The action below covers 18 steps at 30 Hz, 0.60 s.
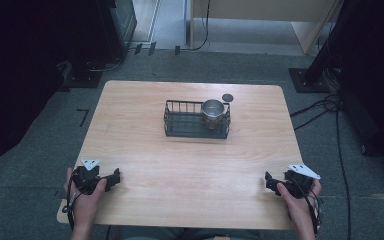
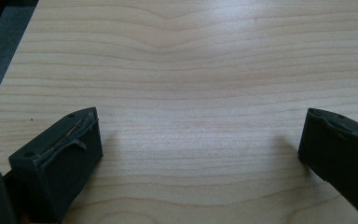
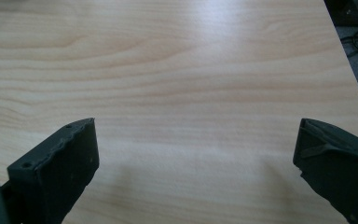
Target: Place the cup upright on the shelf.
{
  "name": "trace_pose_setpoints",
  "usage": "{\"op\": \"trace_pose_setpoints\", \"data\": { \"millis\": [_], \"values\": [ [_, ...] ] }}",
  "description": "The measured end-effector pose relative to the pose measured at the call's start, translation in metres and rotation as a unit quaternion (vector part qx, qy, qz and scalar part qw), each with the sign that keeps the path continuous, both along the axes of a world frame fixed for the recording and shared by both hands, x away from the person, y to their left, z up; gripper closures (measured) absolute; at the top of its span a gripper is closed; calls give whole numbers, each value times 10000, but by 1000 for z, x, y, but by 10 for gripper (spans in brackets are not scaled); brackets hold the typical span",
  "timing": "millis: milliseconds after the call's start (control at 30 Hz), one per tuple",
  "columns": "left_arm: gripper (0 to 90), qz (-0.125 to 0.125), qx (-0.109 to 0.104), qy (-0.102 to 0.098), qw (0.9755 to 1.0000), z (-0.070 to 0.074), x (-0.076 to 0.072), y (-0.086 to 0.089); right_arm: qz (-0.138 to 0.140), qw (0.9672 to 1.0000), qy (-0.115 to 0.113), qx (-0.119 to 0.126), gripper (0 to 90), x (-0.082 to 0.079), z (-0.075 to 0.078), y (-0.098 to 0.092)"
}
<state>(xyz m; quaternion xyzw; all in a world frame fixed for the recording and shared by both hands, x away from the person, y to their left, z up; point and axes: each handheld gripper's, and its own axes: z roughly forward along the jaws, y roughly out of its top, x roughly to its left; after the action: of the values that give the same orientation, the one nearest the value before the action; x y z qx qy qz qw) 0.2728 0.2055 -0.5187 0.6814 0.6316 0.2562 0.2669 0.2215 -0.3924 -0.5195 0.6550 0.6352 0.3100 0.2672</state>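
A dark wire basket (image 1: 172,127) stands at the middle of the wooden table (image 1: 190,165), toward its far side. A shiny metal cup (image 1: 213,111) stands upright inside the basket's right end. A small dark round disc (image 1: 227,97) lies on the table just behind the basket's right corner. My left gripper (image 1: 114,177) rests near the front left corner of the table, held in a hand. In the left gripper view my left gripper (image 2: 200,135) is open over bare wood. My right gripper (image 1: 270,182) rests near the front right corner. In its own view my right gripper (image 3: 196,144) stands open with nothing between its jaws.
Grey carpet surrounds the table. Black cables (image 1: 325,107) run over the floor at the right, and dark stands and equipment (image 1: 107,35) sit at the back left. Broad bare wood lies between the basket and both grippers.
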Motion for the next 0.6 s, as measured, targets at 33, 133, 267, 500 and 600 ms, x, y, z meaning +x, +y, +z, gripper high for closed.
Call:
{"op": "trace_pose_setpoints", "data": {
  "millis": [33,133,267,500,600],
  "values": [
    [0,0,1,2,10000,0,0,0,-41,10000,44,39,0,-4,-3,-3],
    [0,0,0,1,10000,0,0,0,-23,9998,136,109,0,-8,-8,-6],
    [0,1,0,0,10000,0,0,0,18,9998,189,-68,0,-13,-8,-7],
    [0,2,-1,0,10000,0,0,0,186,9994,224,-198,0,-17,-9,-6],
    [0,0,0,1,10000,0,0,0,184,9994,226,-198,0,-17,-9,-6]
  ]
}}
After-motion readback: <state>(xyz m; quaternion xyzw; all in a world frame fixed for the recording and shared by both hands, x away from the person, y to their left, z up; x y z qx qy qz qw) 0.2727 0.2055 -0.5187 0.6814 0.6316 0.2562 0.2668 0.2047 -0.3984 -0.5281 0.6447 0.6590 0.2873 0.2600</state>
